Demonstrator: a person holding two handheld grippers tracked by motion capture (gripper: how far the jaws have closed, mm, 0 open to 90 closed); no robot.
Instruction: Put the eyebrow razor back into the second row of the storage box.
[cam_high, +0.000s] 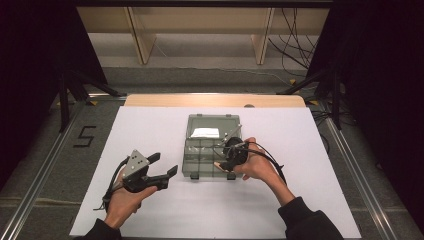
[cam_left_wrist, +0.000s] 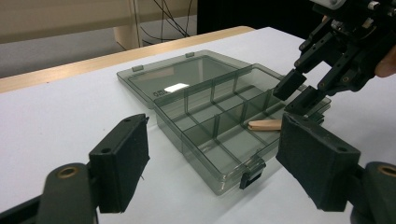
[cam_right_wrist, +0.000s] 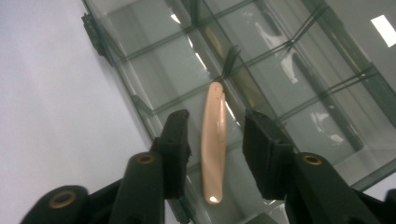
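A smoky clear compartment box lies open at the table's middle, its lid folded back flat. A peach-coloured stick lies in a compartment at the box's near right corner. My right gripper points down over it with a jaw on each side; gaps show on both sides, so it is open and not pressing. It hangs over the same corner in the high view and in the left gripper view. My left gripper rests to the left of the box, open wide and holding nothing.
A white sheet covers the table, with a wooden strip along the far edge. A white label lies in the lid. Dark stands and cables sit beyond the table's sides, and a "5" mark is on the floor at left.
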